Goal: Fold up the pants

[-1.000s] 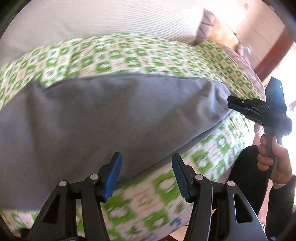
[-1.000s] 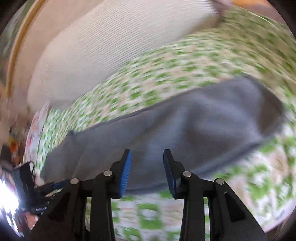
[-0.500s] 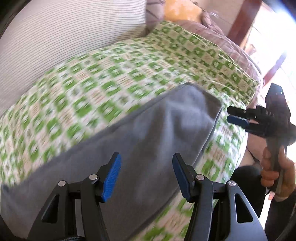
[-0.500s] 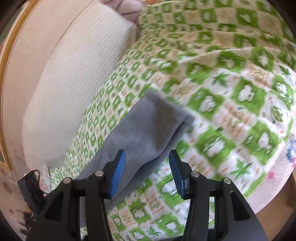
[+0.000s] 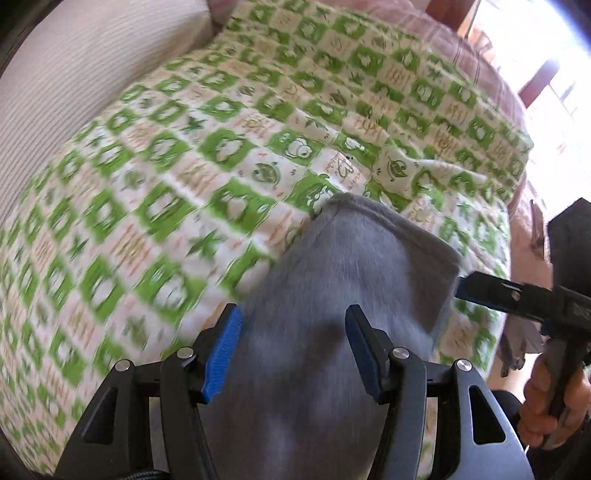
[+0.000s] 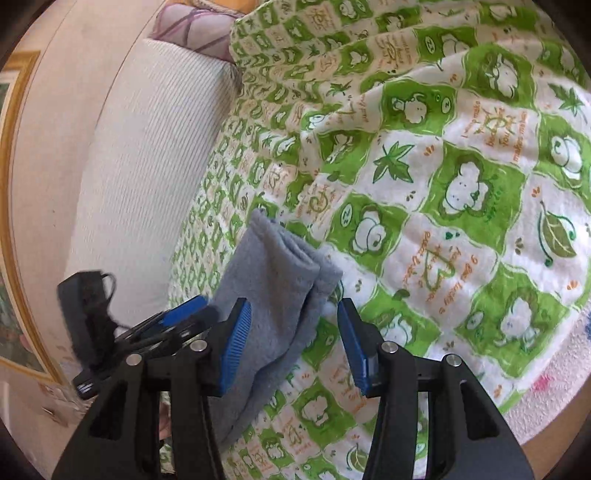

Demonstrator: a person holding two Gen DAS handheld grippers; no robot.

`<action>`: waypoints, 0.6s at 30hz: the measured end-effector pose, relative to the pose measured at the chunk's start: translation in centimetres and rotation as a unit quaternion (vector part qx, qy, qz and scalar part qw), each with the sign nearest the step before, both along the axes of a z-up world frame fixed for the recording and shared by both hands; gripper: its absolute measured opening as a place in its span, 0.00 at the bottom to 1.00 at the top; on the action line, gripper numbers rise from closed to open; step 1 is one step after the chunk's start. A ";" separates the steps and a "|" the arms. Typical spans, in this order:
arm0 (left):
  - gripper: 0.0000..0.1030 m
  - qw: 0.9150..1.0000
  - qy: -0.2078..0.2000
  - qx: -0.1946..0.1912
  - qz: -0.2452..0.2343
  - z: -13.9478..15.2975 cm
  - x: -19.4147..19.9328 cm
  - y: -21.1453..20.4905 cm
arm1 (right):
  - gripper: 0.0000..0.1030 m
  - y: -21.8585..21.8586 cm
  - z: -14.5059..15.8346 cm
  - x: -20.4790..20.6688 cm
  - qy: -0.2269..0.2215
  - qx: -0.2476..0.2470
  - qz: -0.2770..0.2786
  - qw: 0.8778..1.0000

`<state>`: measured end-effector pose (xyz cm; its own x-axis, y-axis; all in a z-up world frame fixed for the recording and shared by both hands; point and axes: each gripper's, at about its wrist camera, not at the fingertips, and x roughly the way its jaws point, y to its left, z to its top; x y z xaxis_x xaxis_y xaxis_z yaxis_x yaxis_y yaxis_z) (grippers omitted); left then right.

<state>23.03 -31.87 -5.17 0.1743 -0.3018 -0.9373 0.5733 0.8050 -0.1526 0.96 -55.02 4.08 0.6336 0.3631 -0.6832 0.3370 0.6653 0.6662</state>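
Note:
Grey pants (image 5: 343,295) lie flat on a green and white patterned bedspread (image 5: 166,177). Their hemmed end points away from me, with layered edges showing in the right wrist view (image 6: 273,273). My left gripper (image 5: 291,347) is open and hovers over the grey fabric near that end. My right gripper (image 6: 291,336) is open, low over the near corner of the same end. The right gripper also shows at the right edge of the left wrist view (image 5: 495,295), its fingers by the pants' right corner. The left gripper shows at the left of the right wrist view (image 6: 173,325).
A white striped pillow (image 6: 147,177) lies along the far side of the bed. A pink patterned cushion (image 6: 192,29) sits beyond it. A gold picture frame (image 6: 14,206) hangs on the wall. A bright window (image 5: 554,66) is at the right.
Both grippers have swung from the long side of the pants to the hem end and come closer to it. Both stay open and empty.

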 end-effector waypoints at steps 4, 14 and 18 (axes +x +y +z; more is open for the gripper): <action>0.61 1.000 0.016 0.008 -0.019 -1.3 1.6 -2.5 | 0.49 -0.6 -0.7 0.7 0.006 0.008 -0.001 1.000; 0.53 0.998 0.004 0.007 -0.058 -2.5 2.0 -4.6 | 0.45 -0.7 -1.3 2.0 0.001 0.011 0.016 1.000; 0.24 0.998 0.009 -0.008 -0.062 -2.6 1.6 -4.5 | 0.16 -0.1 -1.7 3.6 0.003 -0.004 0.025 1.000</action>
<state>24.67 -36.36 -7.77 0.1184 -0.3350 -0.9348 0.6662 0.7248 -0.1753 4.60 -55.17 2.42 0.6102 0.3878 -0.6908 0.3080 0.6873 0.6579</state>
